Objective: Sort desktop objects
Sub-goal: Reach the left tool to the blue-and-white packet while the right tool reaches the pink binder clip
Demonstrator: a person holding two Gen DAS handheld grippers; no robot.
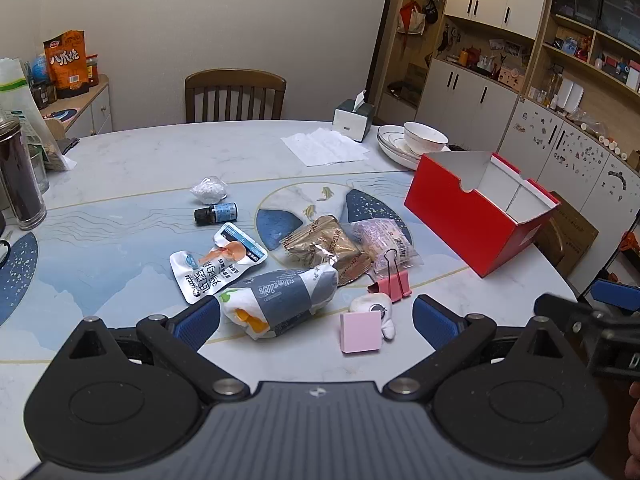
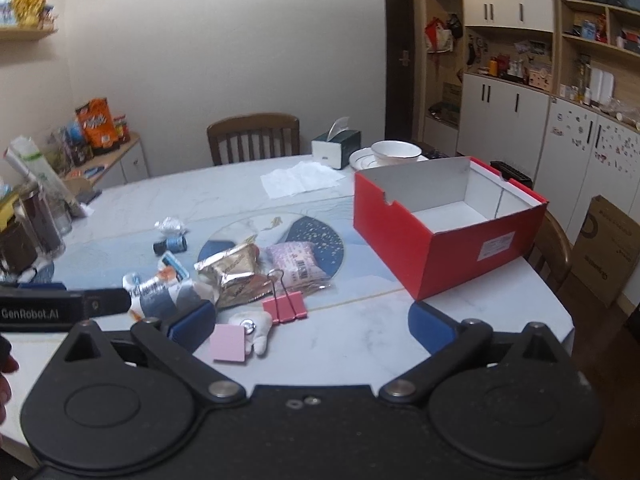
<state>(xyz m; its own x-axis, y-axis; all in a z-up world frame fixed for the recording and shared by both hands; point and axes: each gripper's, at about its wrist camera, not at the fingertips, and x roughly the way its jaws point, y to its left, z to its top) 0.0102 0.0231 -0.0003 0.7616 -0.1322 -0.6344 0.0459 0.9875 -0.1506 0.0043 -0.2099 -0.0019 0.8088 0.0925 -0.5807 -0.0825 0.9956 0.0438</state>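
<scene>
A marbled white-and-blue surface [image 1: 140,160] fills both views, with cabinets and a wooden chair [image 1: 235,94] behind it. The left gripper [image 1: 316,322] hovers above the near edge, jaws spread wide and holding nothing. The right gripper [image 2: 312,326] is likewise spread wide and empty.

Landmark: the pink binder clip [image 1: 392,280]. Just in front of it lie a white plush charm [image 1: 376,306] and a pink square pad [image 1: 361,332], touching each other. Left of the clip lies a grey-and-white snack bag [image 1: 280,300]; farther left, a white pouch [image 1: 218,262]. Behind the clip sit a gold foil packet [image 1: 320,246] and a pink packet [image 1: 386,240]. Well right of it stands an open red box [image 1: 476,228].
</scene>
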